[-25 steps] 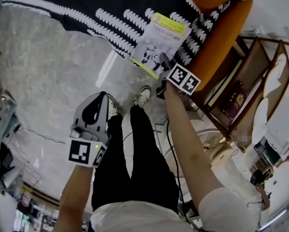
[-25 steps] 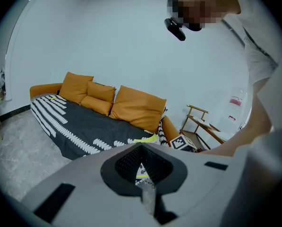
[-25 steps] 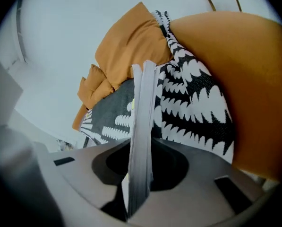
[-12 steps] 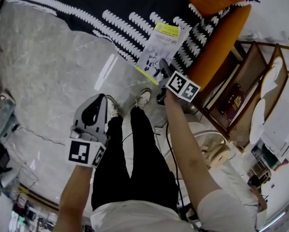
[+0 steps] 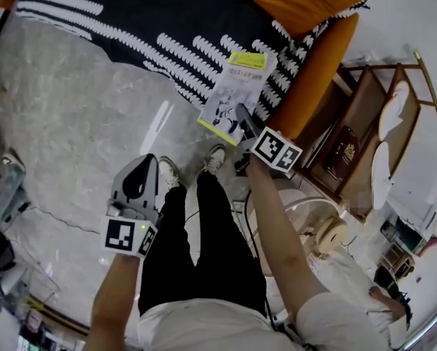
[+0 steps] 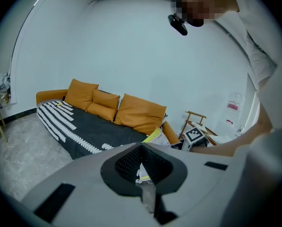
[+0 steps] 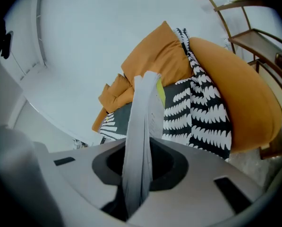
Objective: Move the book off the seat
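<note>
One book (image 5: 236,93) hangs clamped in the right gripper (image 5: 241,118) beside the one sofa (image 5: 317,64); the left gripper (image 5: 140,165) is closed, empty.

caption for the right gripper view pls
Right gripper holding a thin white paperback book edge-on before an orange sofa with a black patterned throw.

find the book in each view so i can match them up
Head view: book upper centre, held by the right gripper, at the orange sofa's front edge.
Left gripper view: book just right of centre, yellow edge, by the sofa's right end.
Right gripper view: book at centre, edge-on, clamped.
Shared landmark: the orange sofa.
</note>
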`<action>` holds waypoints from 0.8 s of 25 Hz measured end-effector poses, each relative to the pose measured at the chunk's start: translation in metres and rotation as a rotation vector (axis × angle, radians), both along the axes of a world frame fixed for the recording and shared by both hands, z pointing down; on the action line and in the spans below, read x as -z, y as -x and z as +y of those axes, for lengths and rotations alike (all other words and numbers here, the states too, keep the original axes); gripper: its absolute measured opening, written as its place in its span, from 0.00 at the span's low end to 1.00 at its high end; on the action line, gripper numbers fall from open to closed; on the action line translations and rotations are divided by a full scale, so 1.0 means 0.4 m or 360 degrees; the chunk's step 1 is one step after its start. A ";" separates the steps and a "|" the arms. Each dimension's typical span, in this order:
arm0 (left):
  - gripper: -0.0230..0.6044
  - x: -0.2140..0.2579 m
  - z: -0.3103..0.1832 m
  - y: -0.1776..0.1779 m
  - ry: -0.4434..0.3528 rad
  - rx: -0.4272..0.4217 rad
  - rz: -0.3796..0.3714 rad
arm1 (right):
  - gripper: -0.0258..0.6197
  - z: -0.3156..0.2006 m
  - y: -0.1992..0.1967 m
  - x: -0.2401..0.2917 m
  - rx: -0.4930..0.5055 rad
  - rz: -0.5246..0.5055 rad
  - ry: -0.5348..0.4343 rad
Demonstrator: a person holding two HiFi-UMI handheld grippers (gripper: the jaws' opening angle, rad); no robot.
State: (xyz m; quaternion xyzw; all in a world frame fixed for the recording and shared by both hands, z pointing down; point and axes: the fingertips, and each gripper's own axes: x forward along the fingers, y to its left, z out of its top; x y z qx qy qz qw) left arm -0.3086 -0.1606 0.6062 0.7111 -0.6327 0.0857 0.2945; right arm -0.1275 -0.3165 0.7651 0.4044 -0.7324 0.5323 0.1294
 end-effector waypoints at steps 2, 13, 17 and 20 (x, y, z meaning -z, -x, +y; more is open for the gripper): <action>0.06 0.028 0.011 0.014 -0.0027 -0.0006 -0.0013 | 0.18 0.008 0.012 0.064 0.0006 -0.0037 -0.0046; 0.06 0.234 0.092 0.069 -0.0161 -0.0027 -0.0059 | 0.18 0.115 0.038 0.465 0.0009 -0.0288 -0.0251; 0.06 0.288 0.114 0.087 -0.0205 -0.0041 -0.0067 | 0.18 0.144 0.051 0.579 0.0023 -0.0330 -0.0335; 0.06 0.337 0.130 0.090 -0.0250 -0.0058 -0.0078 | 0.18 0.174 0.046 0.650 0.0033 -0.0338 -0.0385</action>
